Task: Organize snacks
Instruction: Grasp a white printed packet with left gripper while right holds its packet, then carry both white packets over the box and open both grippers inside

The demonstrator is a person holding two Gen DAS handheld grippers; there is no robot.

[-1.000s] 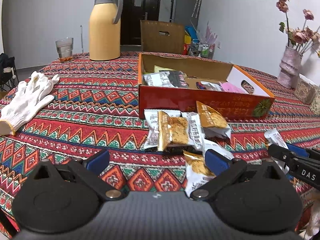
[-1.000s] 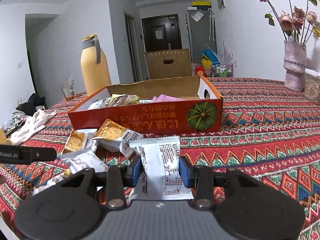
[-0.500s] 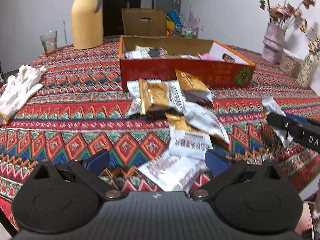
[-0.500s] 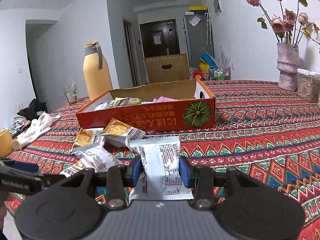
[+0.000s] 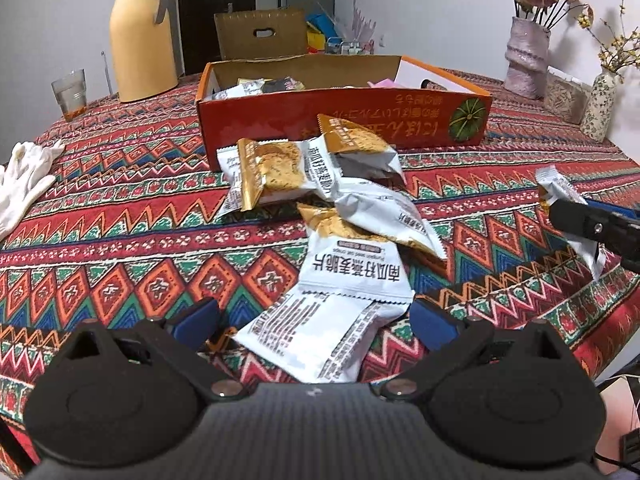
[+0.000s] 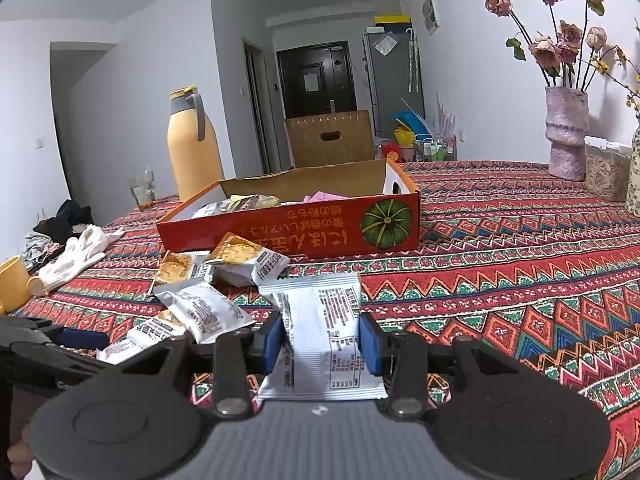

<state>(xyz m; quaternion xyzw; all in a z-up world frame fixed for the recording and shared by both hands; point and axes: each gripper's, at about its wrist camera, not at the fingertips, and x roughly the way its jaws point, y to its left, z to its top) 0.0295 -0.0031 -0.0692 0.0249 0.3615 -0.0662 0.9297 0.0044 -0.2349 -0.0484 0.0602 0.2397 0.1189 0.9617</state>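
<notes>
My right gripper [image 6: 320, 338] is shut on a white snack packet [image 6: 320, 344], held above the patterned tablecloth in front of the red cardboard box [image 6: 304, 226]. That same packet [image 5: 568, 204] shows at the right edge of the left wrist view, in the right gripper's black fingers. My left gripper [image 5: 316, 318] stands open low over the cloth, with a white printed packet [image 5: 320, 336] lying between its blue pads, which do not press on it. Several gold and white snack packets [image 5: 312, 168] lie piled in front of the box [image 5: 344, 120], which holds more packets.
A yellow thermos jug [image 5: 140, 32] and a glass [image 5: 70, 92] stand at the back left. White gloves [image 5: 24, 184] lie at the left edge. A yellow mug [image 6: 12, 284] sits far left. Vases with flowers [image 6: 566, 132] stand at the back right. The table edge runs close on the right.
My left gripper has sunk toward the near end of the pile, so a white packet now lies between its pads. The right gripper keeps its packet and has drifted sideways.
</notes>
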